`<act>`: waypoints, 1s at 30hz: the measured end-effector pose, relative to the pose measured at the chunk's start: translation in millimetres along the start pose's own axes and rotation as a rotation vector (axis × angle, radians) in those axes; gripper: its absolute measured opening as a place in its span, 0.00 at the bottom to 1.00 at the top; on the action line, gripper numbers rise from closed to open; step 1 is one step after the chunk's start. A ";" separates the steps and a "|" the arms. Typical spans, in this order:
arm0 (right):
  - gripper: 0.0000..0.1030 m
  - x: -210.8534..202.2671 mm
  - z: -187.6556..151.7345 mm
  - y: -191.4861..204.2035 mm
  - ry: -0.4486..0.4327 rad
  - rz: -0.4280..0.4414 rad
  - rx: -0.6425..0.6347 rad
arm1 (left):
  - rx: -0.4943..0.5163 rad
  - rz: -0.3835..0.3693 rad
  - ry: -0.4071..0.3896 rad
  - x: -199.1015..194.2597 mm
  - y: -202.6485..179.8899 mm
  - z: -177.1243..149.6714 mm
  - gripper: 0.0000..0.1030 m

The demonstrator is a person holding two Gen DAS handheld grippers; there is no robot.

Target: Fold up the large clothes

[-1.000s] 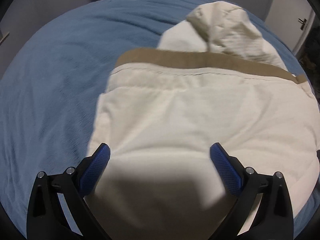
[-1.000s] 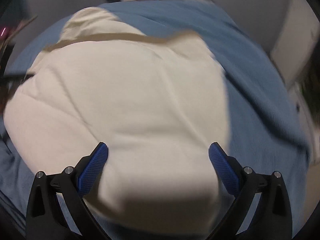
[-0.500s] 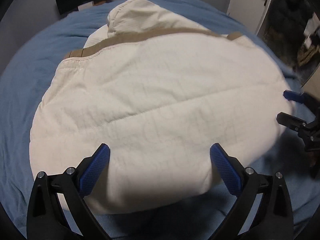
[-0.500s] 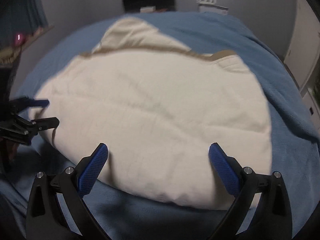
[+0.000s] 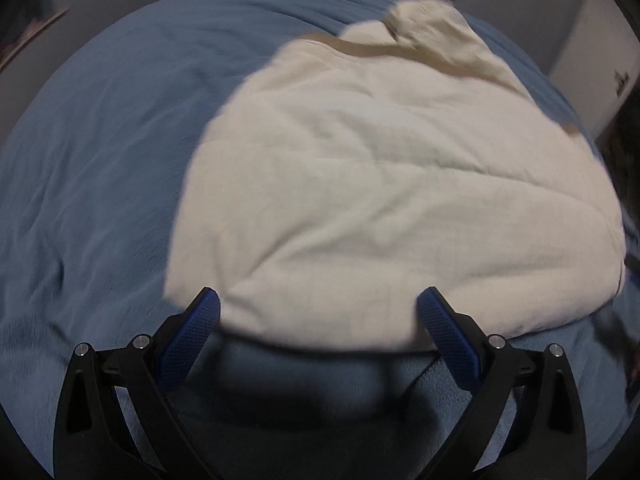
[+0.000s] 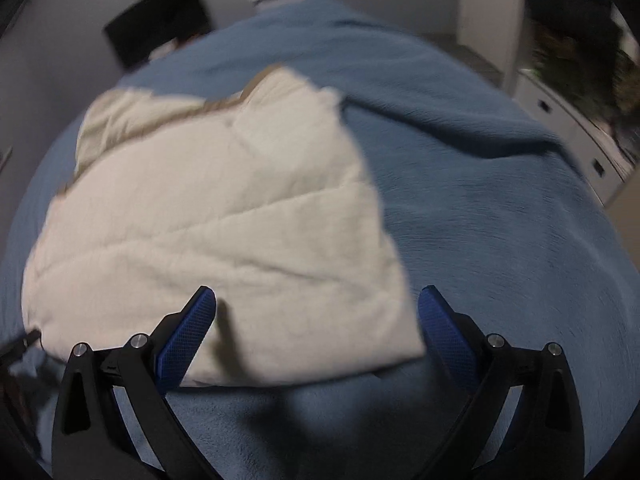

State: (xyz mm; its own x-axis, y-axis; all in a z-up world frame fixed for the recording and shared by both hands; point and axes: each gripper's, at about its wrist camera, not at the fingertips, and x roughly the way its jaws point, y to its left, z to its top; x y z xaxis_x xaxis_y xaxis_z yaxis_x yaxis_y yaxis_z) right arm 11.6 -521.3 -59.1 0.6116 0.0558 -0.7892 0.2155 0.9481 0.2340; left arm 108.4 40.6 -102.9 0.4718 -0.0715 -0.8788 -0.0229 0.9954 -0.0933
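We hold the left gripper (image 5: 318,306) with its blue-padded fingers (image 5: 192,332) spread wide and released, gripping nothing. The near edge of the cream garment (image 5: 380,200) lies just beyond and between the fingertips, and we cannot tell whether the pads brush the cloth. The right gripper (image 6: 316,306) is likewise wide open and empty; its left finger (image 6: 188,336) overlaps the garment's (image 6: 224,220) near edge in the view, while the right finger (image 6: 444,332) sits over the bare blue blanket (image 6: 500,220) just past the garment's near right corner.

The garment lies folded into a flat, padded block on the blue blanket (image 5: 100,160) that covers the bed. It runs lengthwise away from the fingers: the plain folded edge is nearest us, and the end with the tan band (image 5: 368,48) and the rumpled hood-like lump (image 5: 432,24) points away, toward the far wall. From the left gripper the block stretches ahead and to the right of the fingers; from the right gripper it stretches ahead and to the left, with the tan band (image 6: 224,104) at its far end.

Both views are smeared by motion blur, and we can read no brand, label or writing on the cloth.
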 end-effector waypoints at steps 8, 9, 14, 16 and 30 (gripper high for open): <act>0.94 -58.0 -50.4 49.4 -0.097 0.053 -0.113 | -0.010 -0.005 -0.087 -38.5 -15.0 -28.0 0.94; 0.94 -60.2 -58.7 54.1 -0.084 0.061 -0.125 | 0.005 0.004 -0.093 -44.0 -18.7 -33.5 0.94; 0.94 -65.7 -99.9 87.7 -0.019 0.031 -0.231 | 0.098 -0.037 -0.102 -70.6 -41.0 -68.0 0.94; 0.94 -72.9 -107.8 93.7 -0.040 0.018 -0.259 | 0.149 -0.034 -0.112 -73.7 -53.3 -75.2 0.94; 0.94 -61.6 -125.0 110.0 -0.039 -0.014 -0.335 | 0.247 -0.013 -0.117 -63.6 -74.9 -94.4 0.94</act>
State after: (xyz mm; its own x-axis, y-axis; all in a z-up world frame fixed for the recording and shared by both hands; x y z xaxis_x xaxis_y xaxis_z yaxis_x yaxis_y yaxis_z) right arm -97.6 -381.4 -55.8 0.6403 0.0357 -0.7673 -0.0337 0.9993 0.0183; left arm -3.1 -35.5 -84.2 0.5693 -0.0905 -0.8171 0.1927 0.9809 0.0256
